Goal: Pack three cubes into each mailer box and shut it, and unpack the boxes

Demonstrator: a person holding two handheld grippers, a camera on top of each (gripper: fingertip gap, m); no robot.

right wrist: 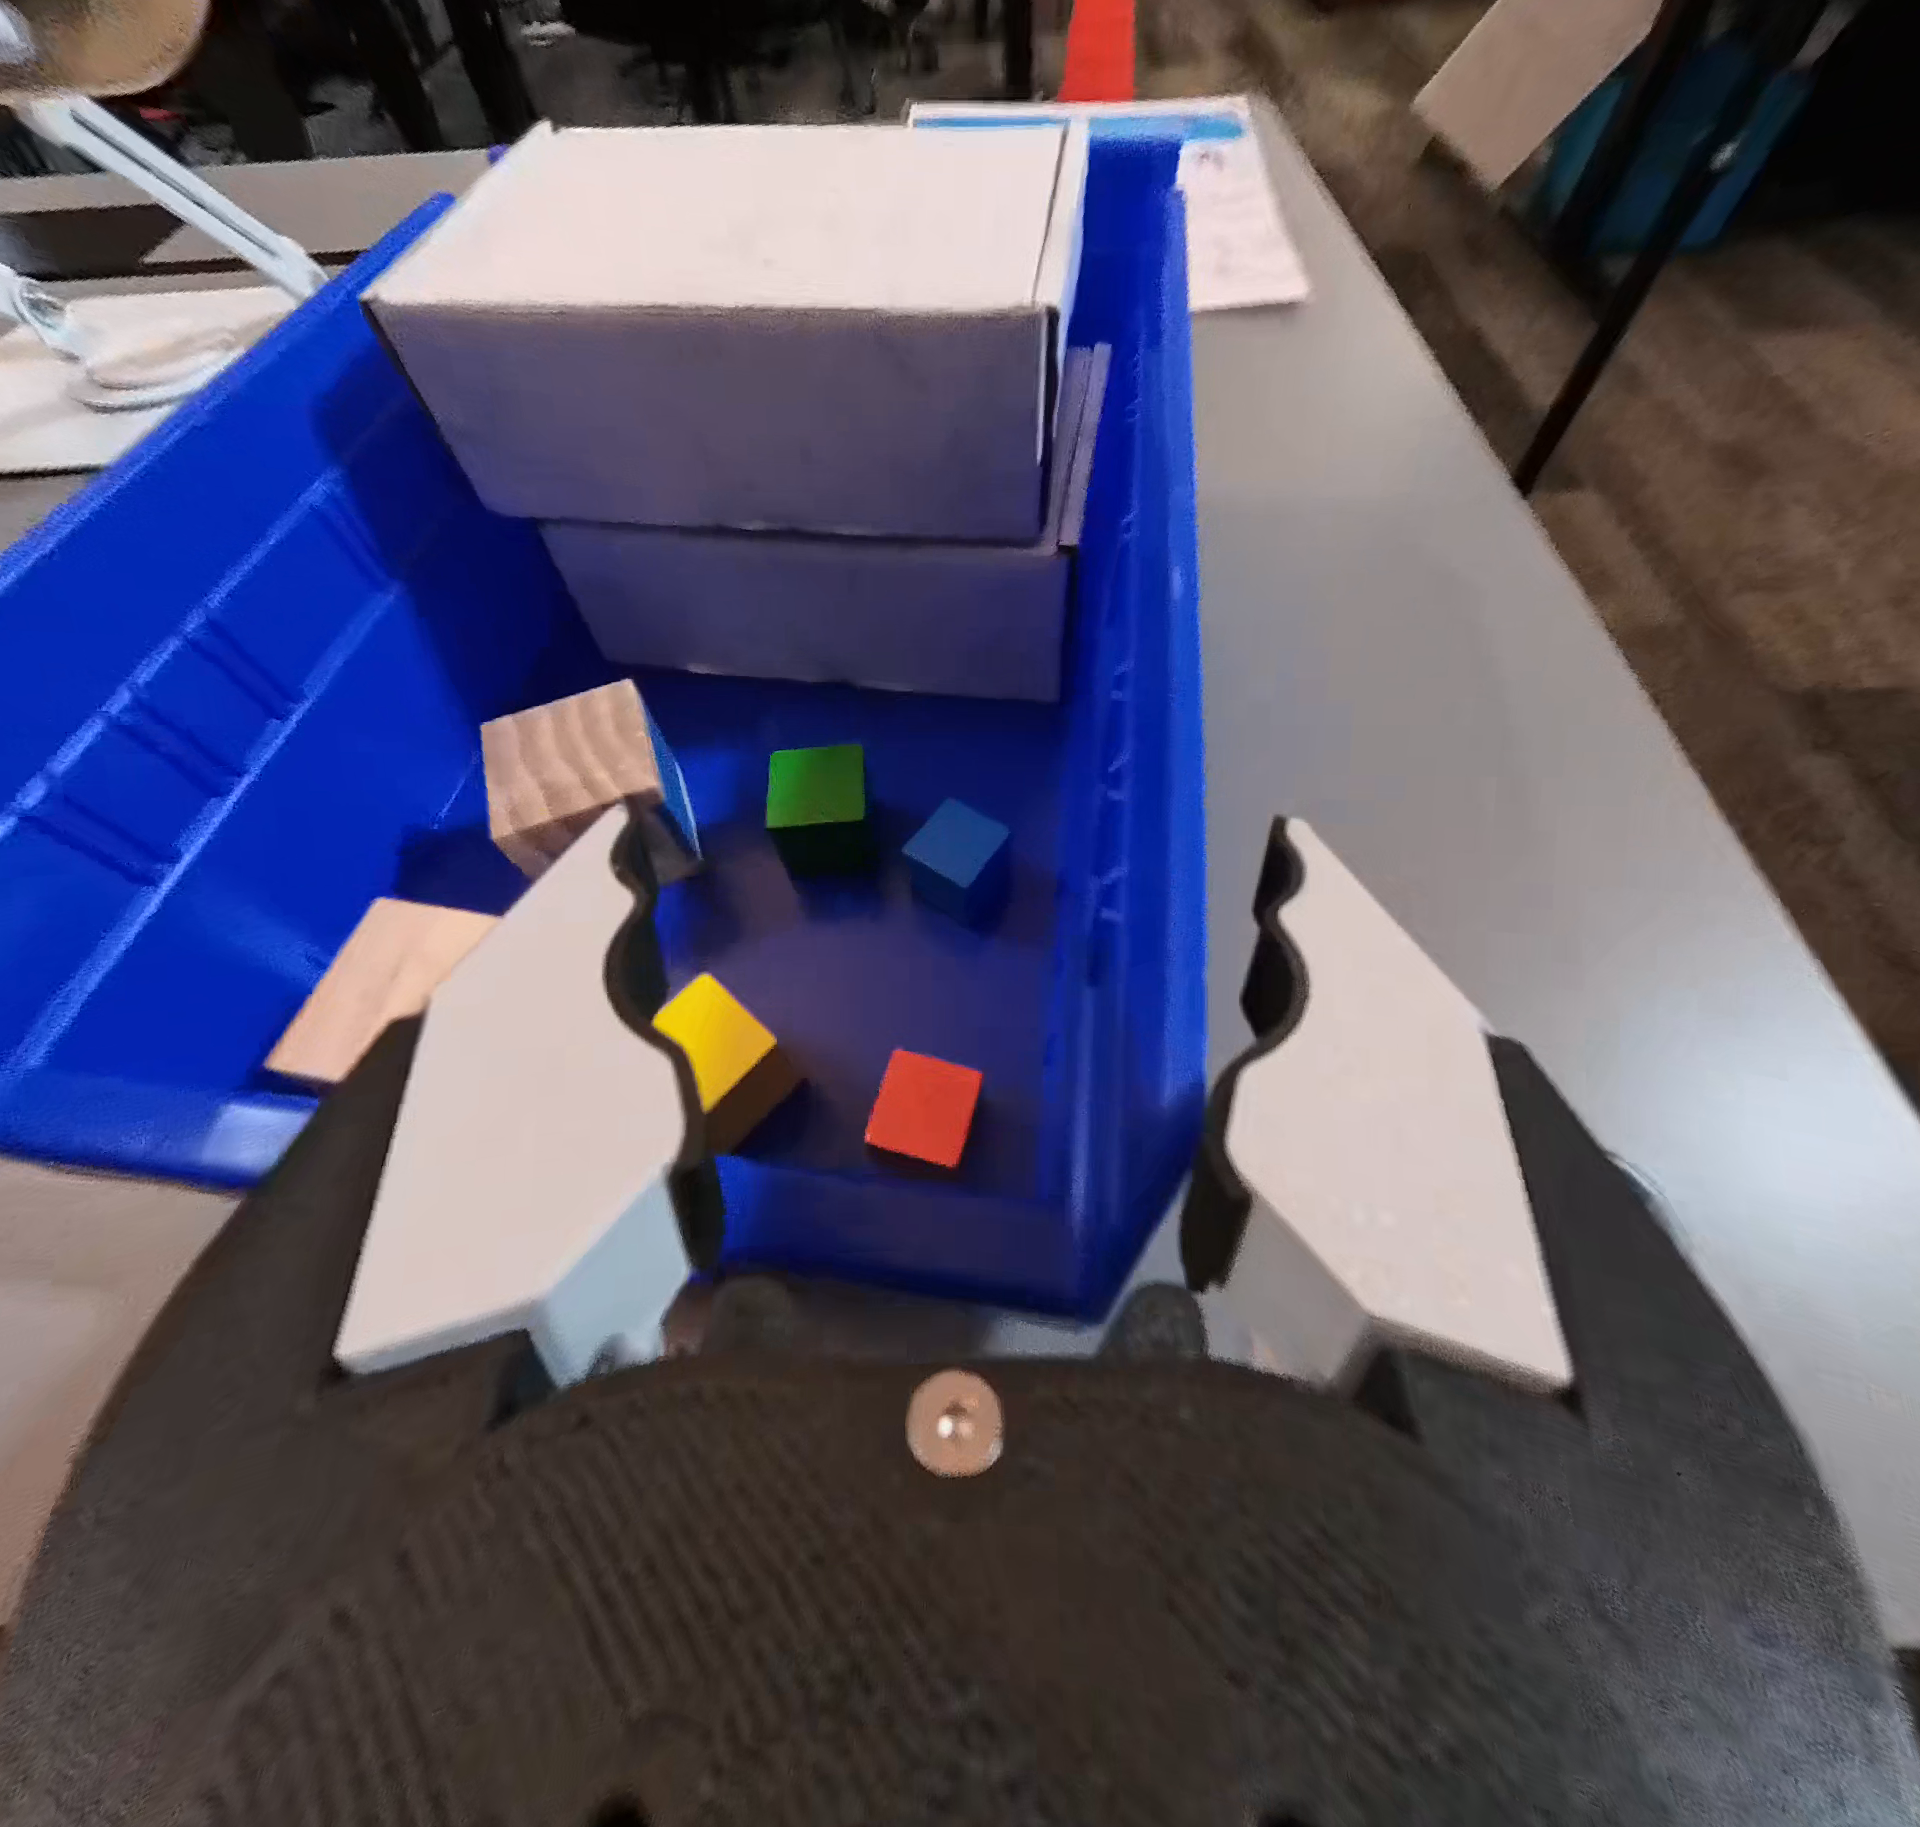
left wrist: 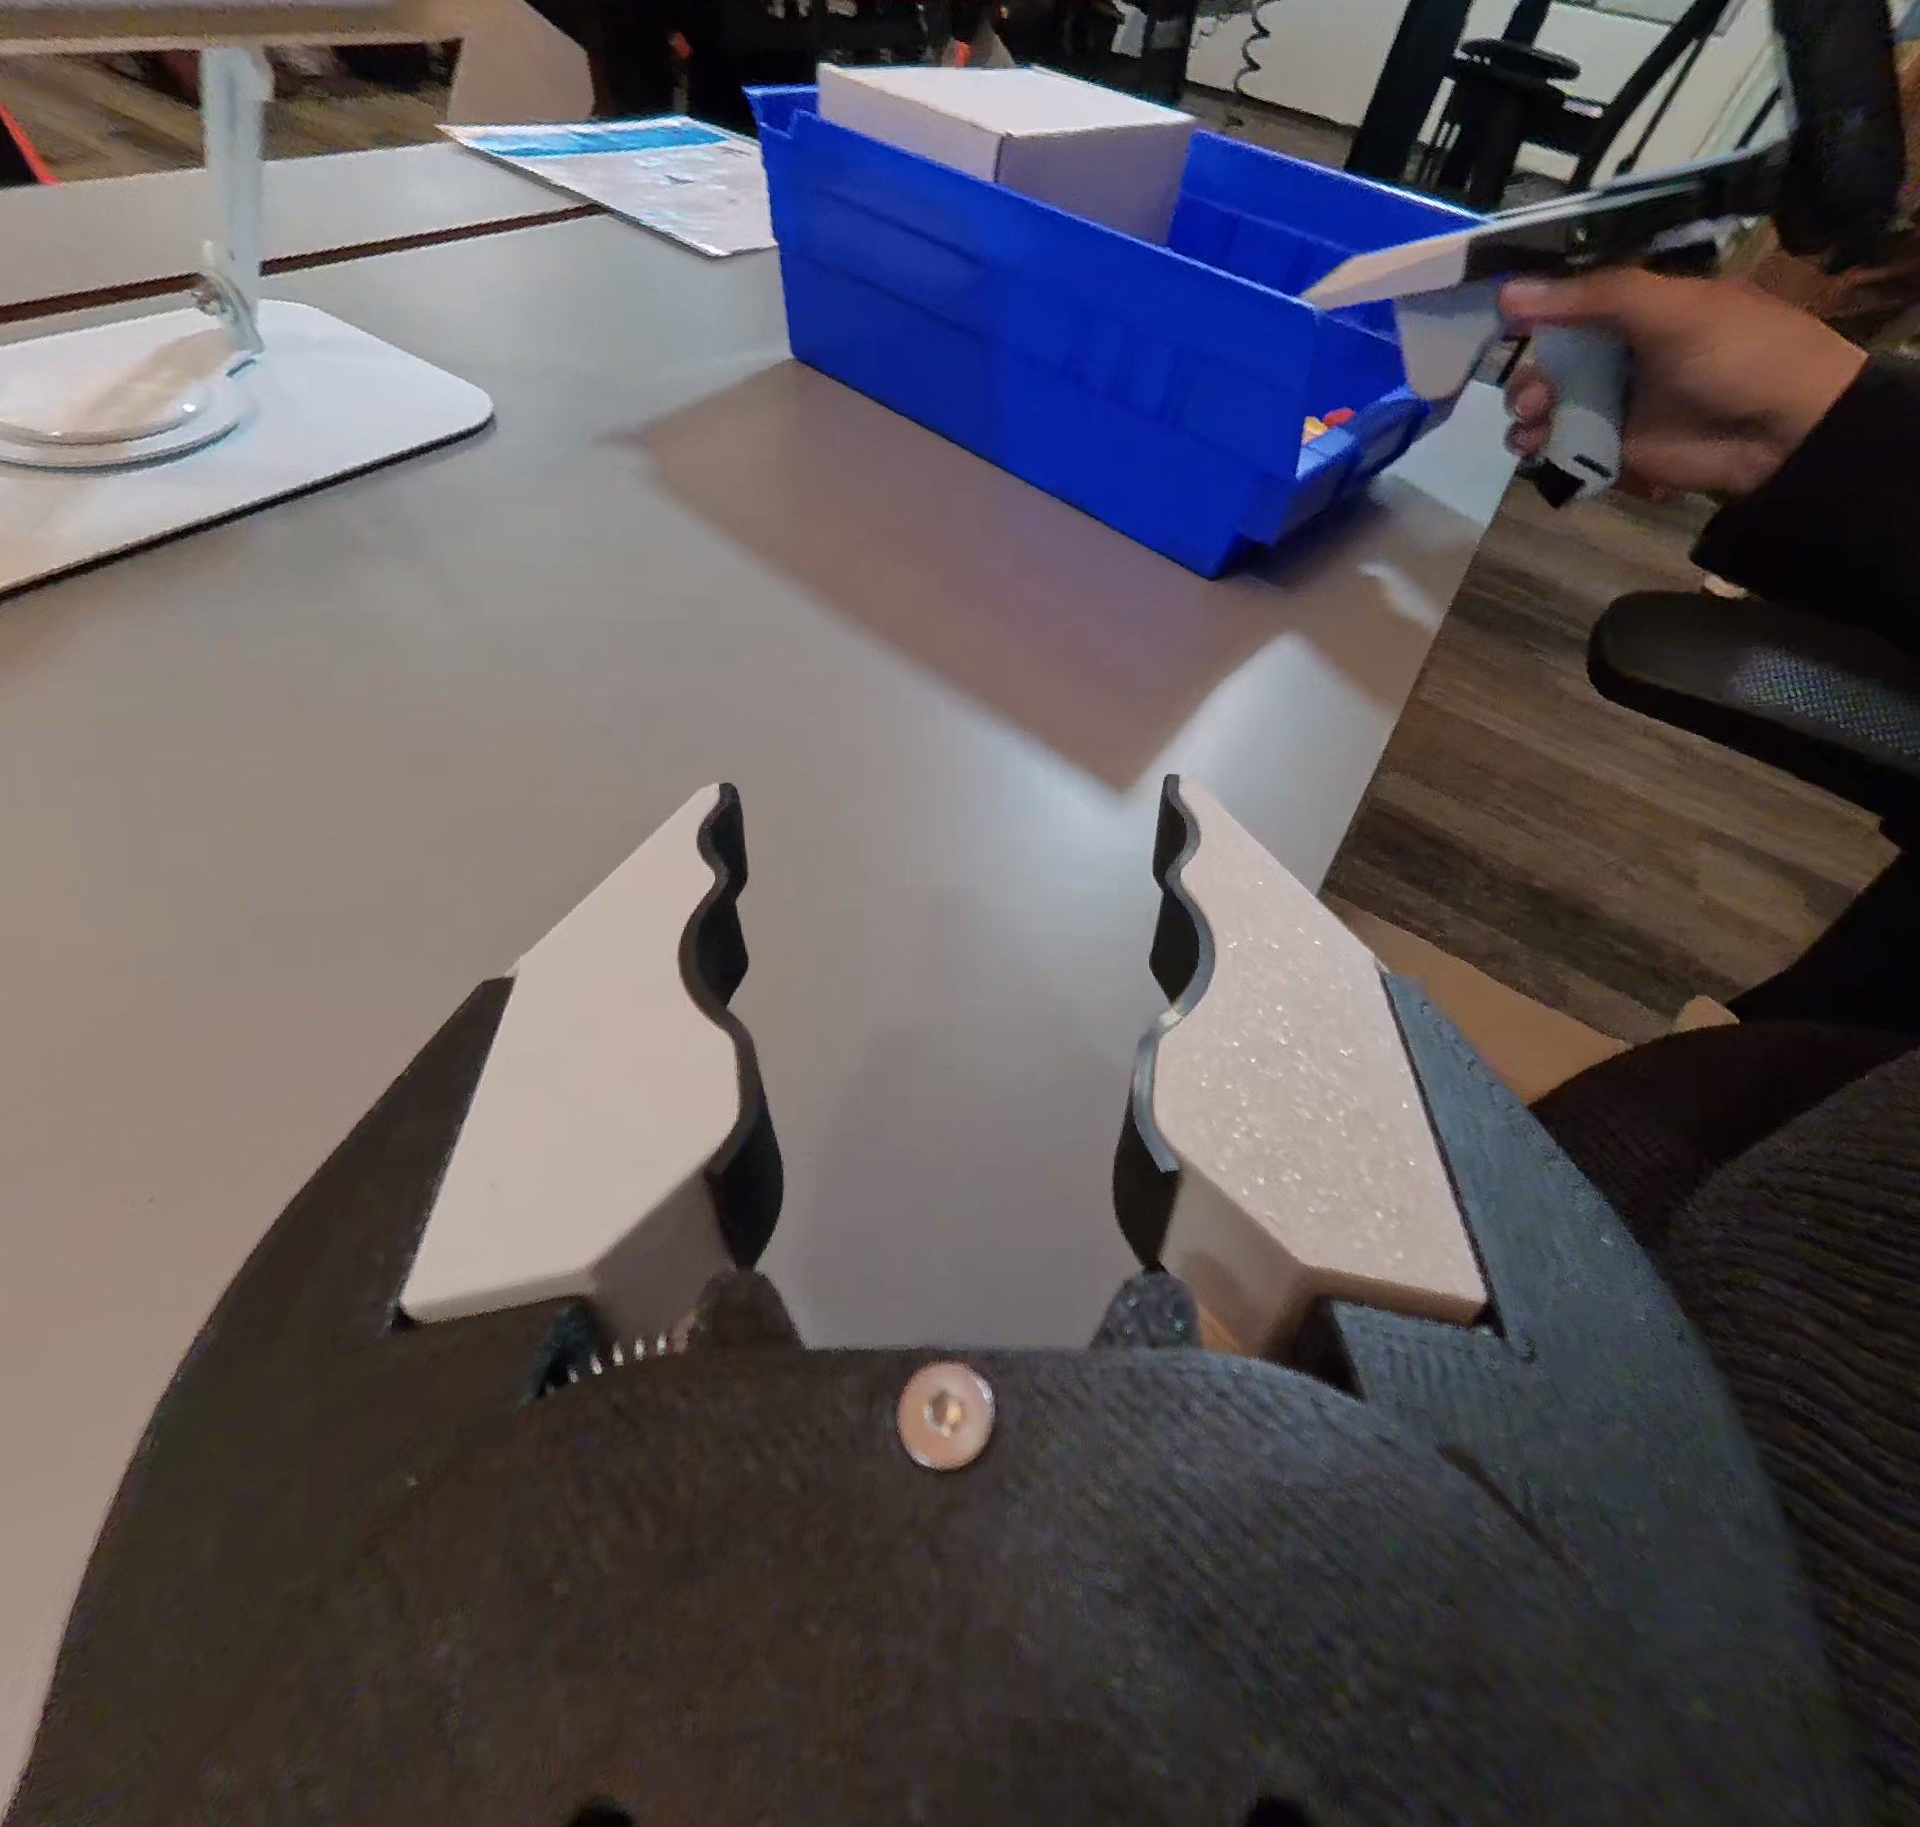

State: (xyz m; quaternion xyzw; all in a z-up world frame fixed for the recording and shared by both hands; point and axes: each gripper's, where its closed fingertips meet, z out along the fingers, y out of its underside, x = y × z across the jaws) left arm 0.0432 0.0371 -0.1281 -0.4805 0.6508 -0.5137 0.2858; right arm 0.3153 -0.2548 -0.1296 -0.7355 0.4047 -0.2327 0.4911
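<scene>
The left gripper [left wrist: 951, 1029] hangs released over bare desk [left wrist: 416, 738]. Toward the desk's right edge, the right gripper [right wrist: 951, 1050], also released and empty, hovers over the blue bin [right wrist: 208, 738], where two shut mailer boxes [right wrist: 727, 323] sit stacked at the far end behind loose cubes [right wrist: 923, 1107]. Nothing looks packed yet; lifting the top box out probably comes next.

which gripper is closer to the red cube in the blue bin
Right. The right gripper hovers open directly over the red cube in the blue bin; the left gripper sits over bare table, well short of the bin.
</scene>
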